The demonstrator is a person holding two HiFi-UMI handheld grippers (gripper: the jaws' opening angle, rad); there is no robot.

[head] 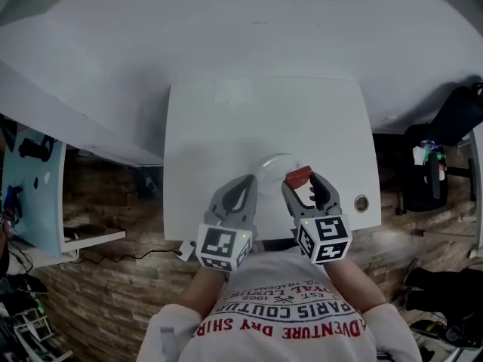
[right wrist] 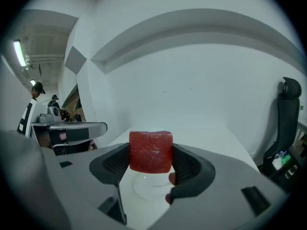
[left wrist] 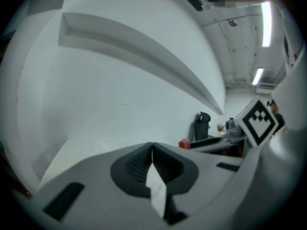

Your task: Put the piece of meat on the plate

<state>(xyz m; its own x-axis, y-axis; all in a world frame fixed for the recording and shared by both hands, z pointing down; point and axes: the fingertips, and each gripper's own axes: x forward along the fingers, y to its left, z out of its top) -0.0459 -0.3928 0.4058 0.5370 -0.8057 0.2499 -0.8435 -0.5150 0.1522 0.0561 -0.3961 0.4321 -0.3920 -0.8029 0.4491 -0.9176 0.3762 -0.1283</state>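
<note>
A red block of meat (right wrist: 151, 151) sits clamped between the jaws of my right gripper (right wrist: 151, 163), which is shut on it. From the head view the meat (head: 298, 176) hangs just right of a clear round plate (head: 273, 170) on the white table (head: 226, 127). That plate (right wrist: 151, 186) shows below the meat in the right gripper view. My left gripper (head: 243, 192) hovers over the table's near edge, left of the plate. Its jaws (left wrist: 152, 159) are pressed together with nothing between them. The meat (left wrist: 184, 143) and the right gripper also appear in the left gripper view.
A small round metal fitting (head: 361, 202) sits in the table's near right corner. Black bags (head: 438, 149) stand on the floor to the right. A blue board (head: 30, 191) and a shelf (head: 90, 238) stand to the left. A white wall runs behind the table.
</note>
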